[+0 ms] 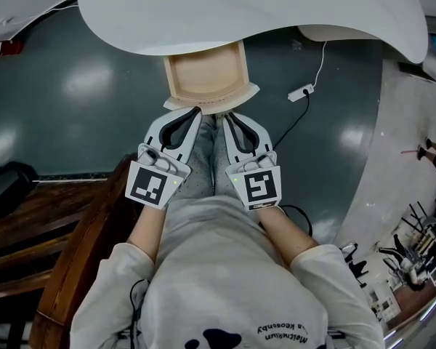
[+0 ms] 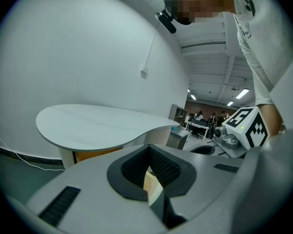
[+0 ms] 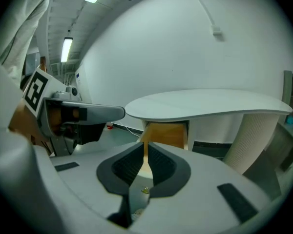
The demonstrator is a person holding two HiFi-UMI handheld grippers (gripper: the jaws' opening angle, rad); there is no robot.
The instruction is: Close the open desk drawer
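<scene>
An open light-wood drawer juts out from under the curved white desk top. Both grippers are held side by side just in front of the drawer's front edge, above the person's knees. The left gripper has its jaws together with nothing in them. My right gripper is also shut and empty. In the left gripper view, the left gripper points under the desk top. The right gripper view looks past the right gripper at the drawer's wooden front under the desk top.
A wooden chair stands at the lower left, with a dark bag beyond it. On the green floor to the right of the drawer lie a white plug and its cable. The desk's white ribbed pedestal stands to the right.
</scene>
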